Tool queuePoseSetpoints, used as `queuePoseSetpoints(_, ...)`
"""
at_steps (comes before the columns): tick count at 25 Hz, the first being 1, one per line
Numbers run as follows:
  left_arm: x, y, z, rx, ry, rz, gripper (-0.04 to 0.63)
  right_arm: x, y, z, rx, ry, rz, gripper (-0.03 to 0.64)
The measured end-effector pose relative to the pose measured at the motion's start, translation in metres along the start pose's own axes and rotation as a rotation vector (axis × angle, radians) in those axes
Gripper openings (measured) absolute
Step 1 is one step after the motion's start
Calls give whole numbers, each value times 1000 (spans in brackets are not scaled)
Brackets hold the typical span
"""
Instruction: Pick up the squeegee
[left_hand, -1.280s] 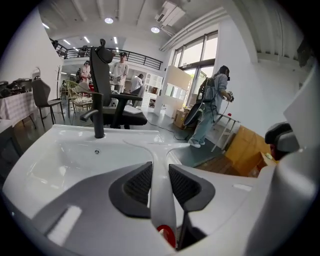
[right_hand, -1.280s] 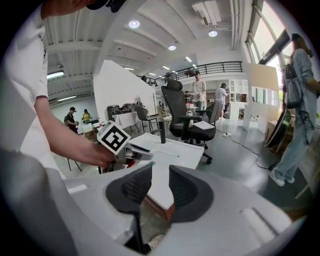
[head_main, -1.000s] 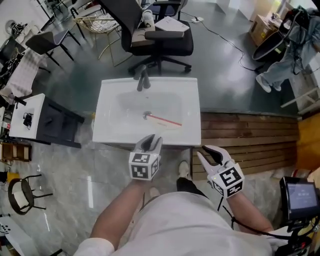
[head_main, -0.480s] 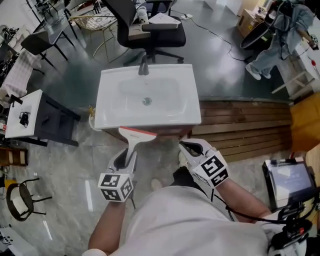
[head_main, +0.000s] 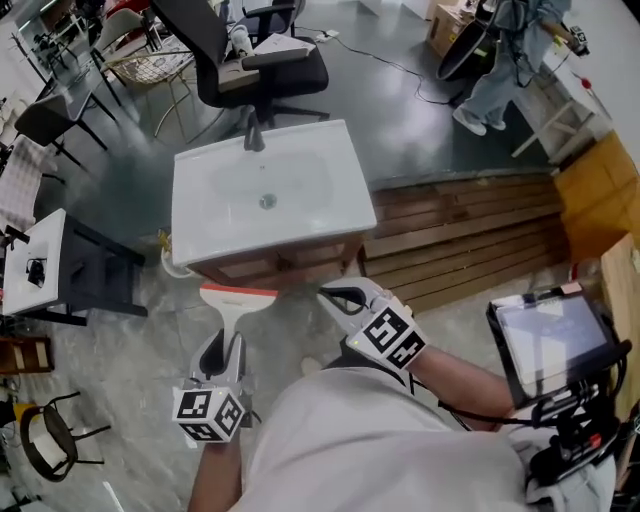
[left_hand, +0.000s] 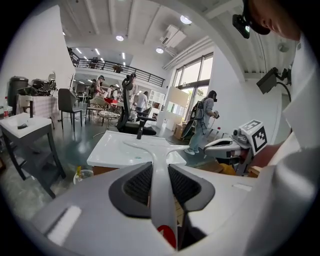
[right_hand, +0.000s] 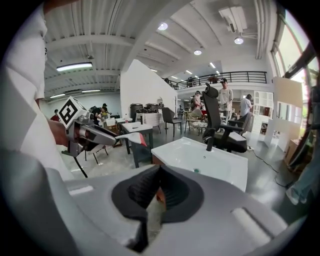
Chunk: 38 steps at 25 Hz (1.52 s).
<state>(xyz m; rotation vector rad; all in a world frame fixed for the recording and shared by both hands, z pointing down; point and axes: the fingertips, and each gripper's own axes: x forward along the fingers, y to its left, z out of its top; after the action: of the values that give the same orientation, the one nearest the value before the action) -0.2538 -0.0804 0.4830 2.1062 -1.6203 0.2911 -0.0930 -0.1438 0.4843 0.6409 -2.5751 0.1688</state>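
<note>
The squeegee (head_main: 237, 298), white with a red-edged blade, hangs in the air in front of the white sink (head_main: 205, 235). My left gripper (head_main: 222, 350) is shut on its handle, blade end pointing away from me. In the left gripper view the handle (left_hand: 159, 182) runs between the dark pads (left_hand: 137, 184) of my left gripper (left_hand: 161, 186). My right gripper (head_main: 335, 297) floats beside it to the right, shut with nothing held. In the right gripper view the ribbed pads (right_hand: 142, 189) of my right gripper (right_hand: 156, 192) meet, and the blade (right_hand: 131, 137) shows at the left.
A faucet (head_main: 254, 135) stands at the sink's far edge, with a black office chair (head_main: 250, 55) behind. A small white table (head_main: 35, 262) is at the left and a wooden slat platform (head_main: 460, 235) at the right. A screen on a stand (head_main: 545, 335) is near my right arm.
The squeegee left the sink basin in my left gripper and came back towards me. Both grippers drew away from the sink. The right jaws went from open to shut.
</note>
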Motion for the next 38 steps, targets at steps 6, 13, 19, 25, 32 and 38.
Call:
queuePoseSetpoints(6,-14,2,-10,1,5,4,110,-4,17,0,-1,6,6,3)
queuePoseSetpoints(13,-18,3,-11,-4,6,-3,110,-4,23,5,-12,6,4,2)
queuePoseSetpoints(19,-18,5,-12,-9,3,0,110,-2,24,8,-24,3,6,3)
queuePoseSetpoints(25,-17,6,-12,-13,4,5,110,-1,23,10,-31,1,12,2)
queuePoseSetpoints(32,-13,4,-17,-13,10,0,110,-2,21,7,-42,3,5,2)
queuePoseSetpoints(38,-8,3,-17,-15,17,-3,110,-5,16,6,-56,12,-7,2)
